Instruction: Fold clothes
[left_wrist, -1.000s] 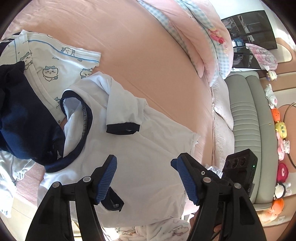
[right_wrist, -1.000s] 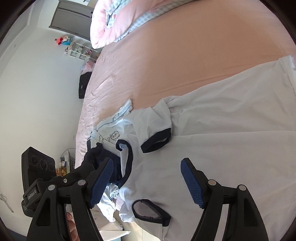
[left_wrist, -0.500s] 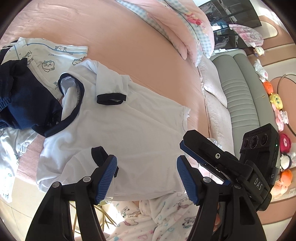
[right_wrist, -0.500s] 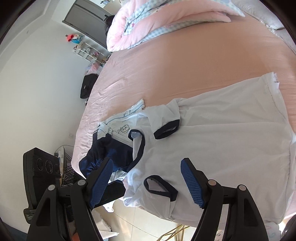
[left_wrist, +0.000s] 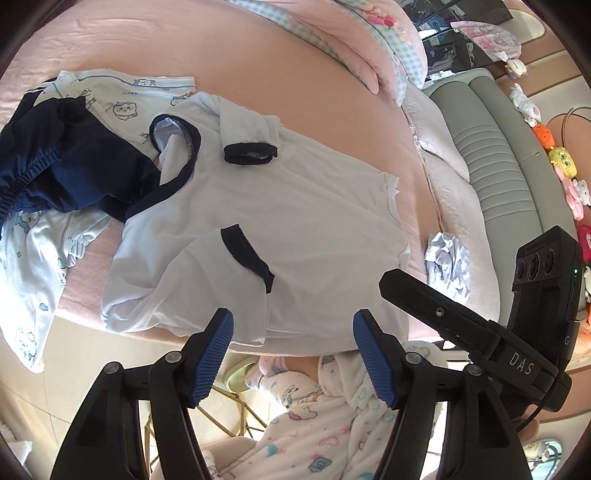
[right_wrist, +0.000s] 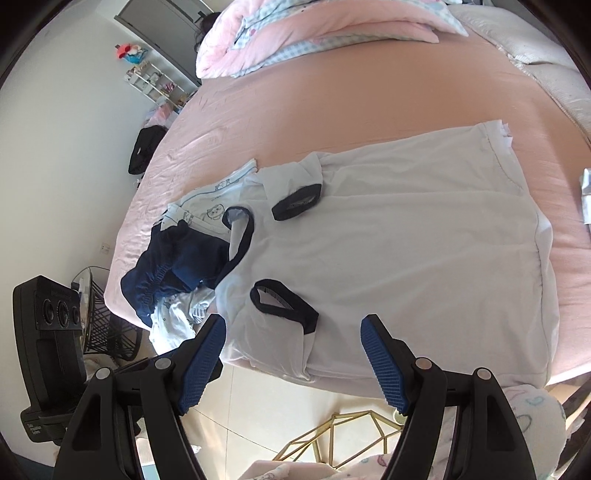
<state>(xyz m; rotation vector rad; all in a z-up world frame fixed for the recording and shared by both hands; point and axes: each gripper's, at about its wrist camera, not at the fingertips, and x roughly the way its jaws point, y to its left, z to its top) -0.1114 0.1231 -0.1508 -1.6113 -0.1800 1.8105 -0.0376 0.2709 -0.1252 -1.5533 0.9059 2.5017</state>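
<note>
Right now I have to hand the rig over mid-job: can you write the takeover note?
Left gripper: open, empty, above the near edge of the bed.
Right gripper: open, empty, at the same edge.
White T-shirt with navy trim: spread flat on the pink bed sheet, both sleeves turned in over the body, neck toward the pile.
Navy shorts and cat-print pyjamas: an unfolded heap by the shirt's collar.
Done: shirt laid out, sleeves in.
Left: fold the shirt's body, then take on the heap.
</note>
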